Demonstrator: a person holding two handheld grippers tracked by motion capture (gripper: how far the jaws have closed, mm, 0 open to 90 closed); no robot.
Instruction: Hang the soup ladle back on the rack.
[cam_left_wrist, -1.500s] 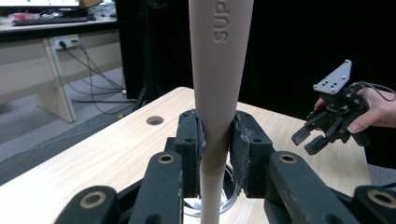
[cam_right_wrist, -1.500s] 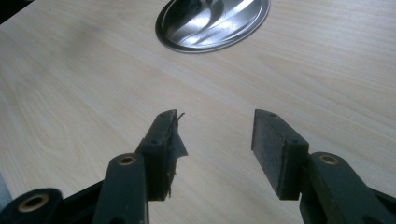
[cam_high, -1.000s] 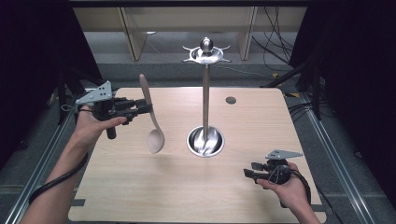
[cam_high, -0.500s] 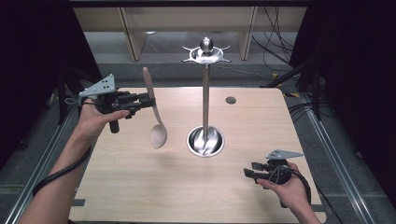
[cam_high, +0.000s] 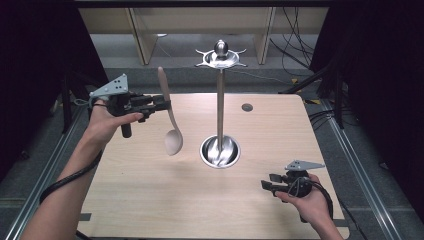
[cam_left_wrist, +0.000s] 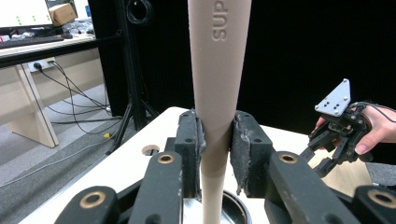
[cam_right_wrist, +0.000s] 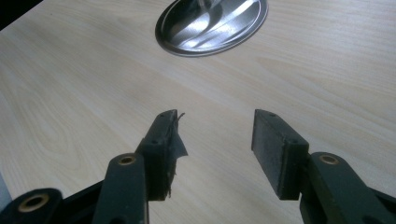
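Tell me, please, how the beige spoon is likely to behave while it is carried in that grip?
The spoon looks rigid: it hangs straight from the left hand-held gripper. Probably light. Pinched mid-handle with the bowl hanging below, it might pivot or slip between the pads.

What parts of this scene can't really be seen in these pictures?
- Beige plastic spoon: in the left hand-held gripper view, its embossed lettering is cut by the top edge and its bowl by the bottom.
- Tall steel utensil stand: in the right hand-held gripper view, the top edge cuts off its pole.
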